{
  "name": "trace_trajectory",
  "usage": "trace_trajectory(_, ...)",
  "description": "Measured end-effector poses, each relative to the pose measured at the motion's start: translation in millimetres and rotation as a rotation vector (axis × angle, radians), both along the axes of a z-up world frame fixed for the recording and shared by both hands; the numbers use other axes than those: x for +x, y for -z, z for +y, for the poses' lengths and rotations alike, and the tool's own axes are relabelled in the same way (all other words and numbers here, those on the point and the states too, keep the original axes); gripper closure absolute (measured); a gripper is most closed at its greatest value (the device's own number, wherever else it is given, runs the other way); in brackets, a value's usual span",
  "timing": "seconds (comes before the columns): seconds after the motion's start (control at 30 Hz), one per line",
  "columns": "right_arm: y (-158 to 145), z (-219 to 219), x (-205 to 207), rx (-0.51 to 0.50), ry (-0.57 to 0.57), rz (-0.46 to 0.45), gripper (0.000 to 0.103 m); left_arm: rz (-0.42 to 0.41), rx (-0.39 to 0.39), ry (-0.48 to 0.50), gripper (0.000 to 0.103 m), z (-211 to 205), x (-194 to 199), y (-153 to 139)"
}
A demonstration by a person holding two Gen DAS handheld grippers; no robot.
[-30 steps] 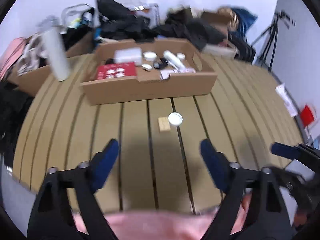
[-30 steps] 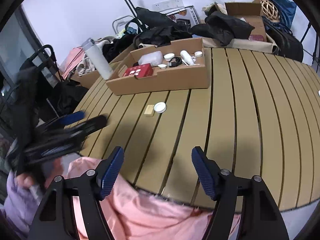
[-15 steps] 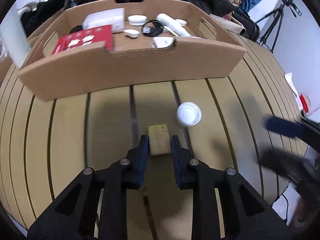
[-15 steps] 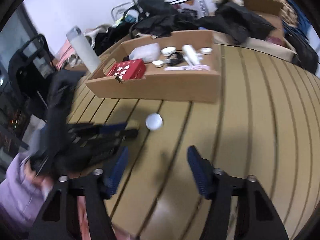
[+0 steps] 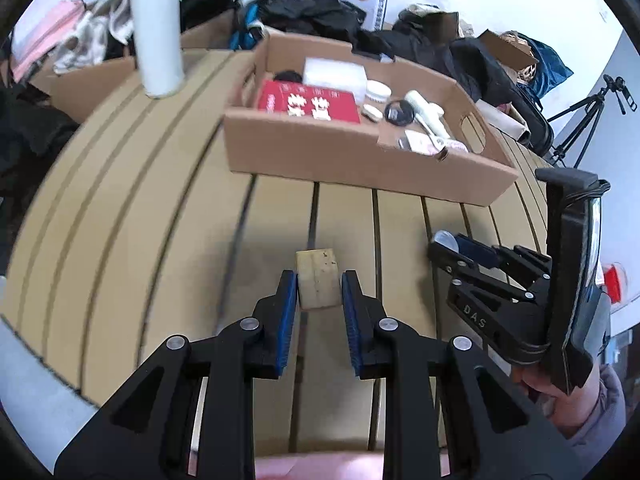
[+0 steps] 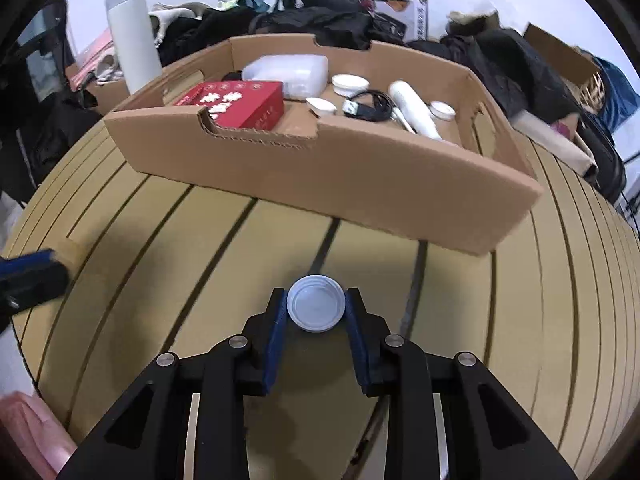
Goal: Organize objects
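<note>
My left gripper [image 5: 319, 280] is shut on a small tan block [image 5: 318, 279] and holds it over the slatted table [image 5: 140, 220]. My right gripper [image 6: 316, 304] is shut on a round white lid [image 6: 316, 304], held just above the table [image 6: 180, 264]; it shows in the left wrist view [image 5: 452, 246] to the right. Beyond both stands a low cardboard tray [image 5: 360, 160] [image 6: 360, 184] holding a red box [image 5: 310, 102] [image 6: 240, 104], a clear plastic box [image 6: 288, 72], small white lids, a black cable [image 6: 368, 106] and a white tube [image 6: 412, 114].
A white bottle [image 5: 156, 28] [image 6: 134, 40] stands at the tray's left. Dark bags and clothing [image 6: 320, 12] and more cardboard boxes [image 6: 560, 52] crowd the far side. A tripod [image 5: 588, 120] stands at the right.
Both grippers went from wide open near the table's front edge to closed, the left on the block, the right on the lid. Both objects are now lifted off the table.
</note>
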State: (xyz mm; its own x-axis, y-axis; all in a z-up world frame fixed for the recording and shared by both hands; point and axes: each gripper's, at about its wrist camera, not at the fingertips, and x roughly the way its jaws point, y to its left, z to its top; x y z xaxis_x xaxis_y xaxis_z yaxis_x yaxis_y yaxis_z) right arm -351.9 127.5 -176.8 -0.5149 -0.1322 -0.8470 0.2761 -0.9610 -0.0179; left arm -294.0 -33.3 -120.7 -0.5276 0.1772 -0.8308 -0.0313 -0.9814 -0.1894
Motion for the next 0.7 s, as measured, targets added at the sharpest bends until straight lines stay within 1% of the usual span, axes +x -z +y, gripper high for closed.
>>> trace_trajectory(0.03,-7,3,4,-0.013,0.004,-0.007,0.072,0.012,-0.001,-0.004,0.084,-1,5,-9)
trace_trajectory(0.1,-26,9,11,-0.033,0.013,0.005,0.072,0.06,0.015,0.004,0.084,-2,18,-39)
trace_trajectory(0.13,-44,13,19,-0.06,0.01,0.023,0.072,0.086,0.015,0.016,0.084,-1,25,-54)
trace_trajectory(0.2,-76,20,33,-0.089,-0.004,0.064,0.072,0.136,-0.007,0.045,0.084,4,32,-85)
trace_trajectory(0.23,-99,23,43,-0.086,-0.019,0.096,0.072,0.166,-0.019,0.056,0.084,7,37,-104)
trace_trajectory(0.27,-114,25,50,-0.077,-0.028,0.118,0.072,0.192,-0.027,0.058,0.084,7,43,-120)
trace_trajectory(0.37,-166,36,82,-0.061,-0.044,0.191,0.072,0.272,-0.047,0.069,0.084,12,71,-160)
trace_trajectory(0.43,-192,44,110,-0.07,-0.058,0.232,0.072,0.31,-0.043,0.089,0.084,15,97,-172)
trace_trajectory(0.53,-214,51,151,-0.09,-0.091,0.271,0.072,0.328,-0.082,0.087,0.084,19,132,-174)
trace_trajectory(0.6,-224,50,187,-0.073,-0.117,0.303,0.072,0.332,-0.1,0.08,0.084,20,159,-172)
trace_trajectory(0.7,-233,46,230,-0.05,-0.15,0.339,0.072,0.362,-0.091,0.055,0.084,16,199,-172)
